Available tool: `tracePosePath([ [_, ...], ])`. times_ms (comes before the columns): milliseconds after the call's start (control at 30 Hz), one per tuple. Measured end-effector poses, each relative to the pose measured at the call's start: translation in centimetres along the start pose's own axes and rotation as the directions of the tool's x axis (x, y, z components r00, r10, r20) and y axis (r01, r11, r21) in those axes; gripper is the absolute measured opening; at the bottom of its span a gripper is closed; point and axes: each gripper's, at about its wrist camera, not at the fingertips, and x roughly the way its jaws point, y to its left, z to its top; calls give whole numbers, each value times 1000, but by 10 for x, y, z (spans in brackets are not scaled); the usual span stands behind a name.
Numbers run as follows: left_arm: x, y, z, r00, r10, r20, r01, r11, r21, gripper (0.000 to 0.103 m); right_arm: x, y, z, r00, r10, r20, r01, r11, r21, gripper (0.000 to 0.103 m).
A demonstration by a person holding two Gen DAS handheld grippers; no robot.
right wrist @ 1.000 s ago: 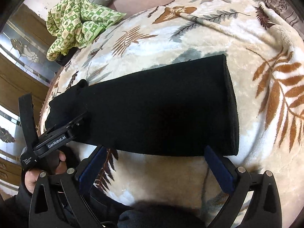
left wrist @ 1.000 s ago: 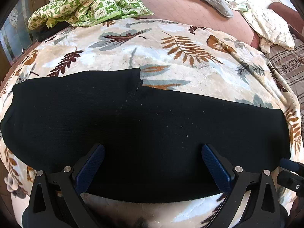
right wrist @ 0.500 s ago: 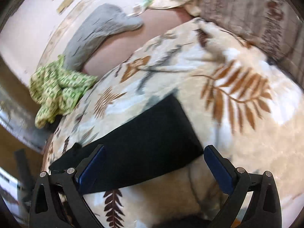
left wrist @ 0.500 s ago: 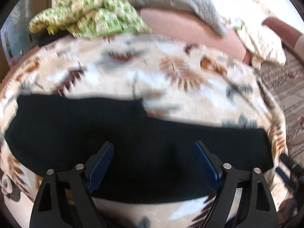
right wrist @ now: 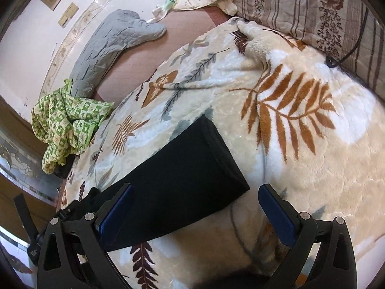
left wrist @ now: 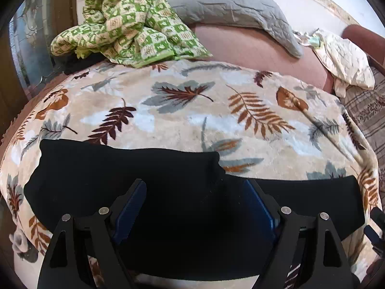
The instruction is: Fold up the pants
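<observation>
- Left gripper (left wrist: 194, 207): jaws spread wide, nothing between them, poised low over the middle of the pants (left wrist: 168, 192).
- Right gripper (right wrist: 196, 213): likewise spread and empty; the pants' end (right wrist: 192, 168) lies just ahead, between its left finger and the gap.
- Pants: a long black band, already doubled leg on leg, lying flat across the blanket (left wrist: 192, 110), directly beneath and ahead of both tools.
- Handling (judged): soft, light knit cloth; limp, will sag and drape when lifted; not fragile; likely to cling to the plush blanket.
- Hold (judged): pinch all layers at the end edge, near its corners, so the layers stay together.
- Pose: both tools point forward and down toward the bed; left centred on the cloth, right at its far-right end.
</observation>
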Motion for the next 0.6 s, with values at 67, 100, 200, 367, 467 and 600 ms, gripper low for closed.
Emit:
tracePosePath([
  [67, 2, -1, 2, 1000, -2, -9, 1, 1000, -9, 83, 1, -3, 1, 1000, 4, -7, -3, 1000, 15, 102],
  [100, 3, 0, 3, 1000, -4, -14, 4, 1000, -14, 83, 1, -4, 1, 1000, 4, -9, -3, 1000, 26, 102],
  [200, 11, 2, 7, 999, -15, -31, 14, 999, -32, 83, 1, -9, 2, 1000, 18, -14, -17, 998, 56, 102],
  [367, 17, 1, 11, 999, -21, -50, 19, 999, -42, 83, 2, -14, 2, 999, 44, -25, -41, 996, 84, 102],
  [467, 17, -1, 11, 999, -15, -46, 14, 999, -33, 83, 5, -22, 2, 995, 94, -42, -88, 987, 132, 102],
  [600, 17, -2, 9, 999, -13, -38, 11, 1000, -28, 83, 12, -46, 3, 972, 230, -46, -211, 944, 255, 102],
])
